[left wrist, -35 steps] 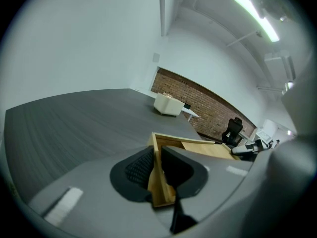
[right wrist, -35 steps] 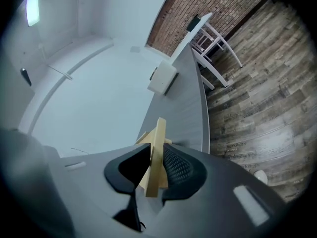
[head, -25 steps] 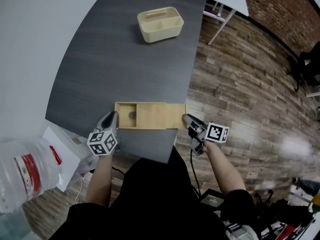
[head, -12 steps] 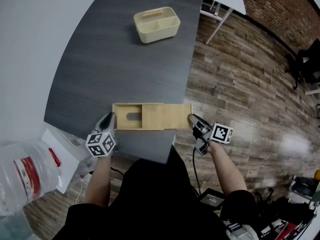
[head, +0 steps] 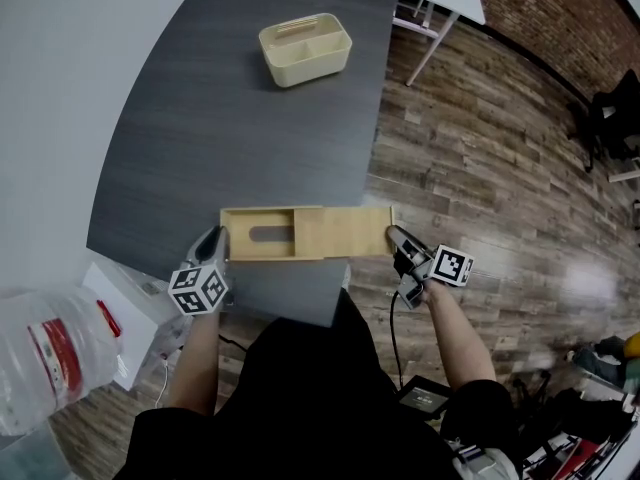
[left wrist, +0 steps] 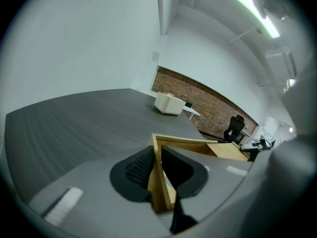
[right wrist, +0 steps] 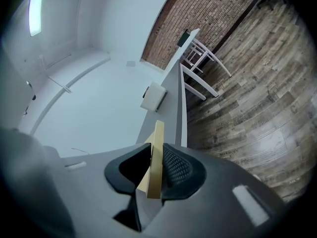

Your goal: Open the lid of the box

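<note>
Box (head: 260,235): long, flat and made of pale wood with sharp corners. It lies on the desk (head: 230,118) close to the front edge, right in front of the person.
Lid (head: 345,233): a thin, flat board of the same pale wood. It is slid to the right, so the left part of the box is uncovered. Its right end sticks out past the desk's edge, over the floor (head: 500,168).
Inside the box: a pale wood bottom with 1 dark, long shape that has round ends. I cannot tell what that shape is.
Left gripper (head: 216,243): its fingers (left wrist: 137,170) are closed on the box's left end wall. The pads are black and ribbed.
Right gripper (head: 397,240): its fingers pinch the right end of the lid, with 1 black ribbed pad on each flat side.
Desk: dark grey, smooth and flat, with fine lines like wood grain.
Bin (head: 304,48): cream colored, with round corners and an open top. It sits at the far end of the desk, well apart from the box. A wall inside splits it into parts. I cannot tell what is in it.
Bottle (head: 50,343): big, clear plastic with a red label, low on the left, off the desk.
Floor: brown wood planks.
</note>
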Demonstrator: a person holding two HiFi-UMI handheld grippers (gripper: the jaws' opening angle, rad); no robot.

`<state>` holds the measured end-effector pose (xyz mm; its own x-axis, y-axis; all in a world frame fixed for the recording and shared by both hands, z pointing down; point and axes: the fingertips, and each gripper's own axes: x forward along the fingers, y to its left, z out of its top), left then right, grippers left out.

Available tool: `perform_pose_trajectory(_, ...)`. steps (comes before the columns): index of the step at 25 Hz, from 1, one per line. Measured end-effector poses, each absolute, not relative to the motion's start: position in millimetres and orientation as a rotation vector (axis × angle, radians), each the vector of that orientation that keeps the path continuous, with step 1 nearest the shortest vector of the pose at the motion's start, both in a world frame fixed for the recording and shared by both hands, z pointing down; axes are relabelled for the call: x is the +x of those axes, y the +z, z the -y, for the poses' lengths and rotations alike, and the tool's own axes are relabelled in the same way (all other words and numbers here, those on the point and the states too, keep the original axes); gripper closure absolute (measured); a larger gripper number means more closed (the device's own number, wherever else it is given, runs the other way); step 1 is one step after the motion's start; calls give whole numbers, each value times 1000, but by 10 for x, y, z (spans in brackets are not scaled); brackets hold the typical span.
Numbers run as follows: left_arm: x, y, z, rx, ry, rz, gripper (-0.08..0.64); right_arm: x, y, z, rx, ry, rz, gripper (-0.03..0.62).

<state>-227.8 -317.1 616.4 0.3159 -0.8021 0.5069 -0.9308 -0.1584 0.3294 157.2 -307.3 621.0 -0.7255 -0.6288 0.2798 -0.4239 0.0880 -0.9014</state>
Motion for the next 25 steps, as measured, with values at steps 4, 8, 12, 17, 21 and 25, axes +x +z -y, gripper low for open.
perform_pose_trajectory(4, -2287, 6169, 3173, 1996, 290, 1530, 511, 1675, 6200, 3079, -1088, -1674, -2167, 517)
perform_pose_trajectory(8, -2296, 6170, 3171, 1991, 292, 1533, 511, 1776, 6194, 3079, -1102, -1662, -2146, 518)
perform_pose_trajectory(12, -2299, 6167, 3178, 1988, 295, 1538, 511, 1879, 6186, 3085, -1122, -1642, -2138, 518)
perform_pose_trajectory(17, -2322, 6182, 3185, 1982, 295, 1542, 511, 1911, 6205, 3080, -1127, -1636, -2131, 518)
perform_pose_trajectory(21, -2329, 6189, 3186, 1977, 293, 1546, 511, 1942, 6234, 3072, -1138, -1643, -2118, 518)
perform_pose_trajectory(25, -2331, 6188, 3185, 1975, 294, 1548, 511, 1942, 6229, 3081, -1133, -1638, -2119, 518)
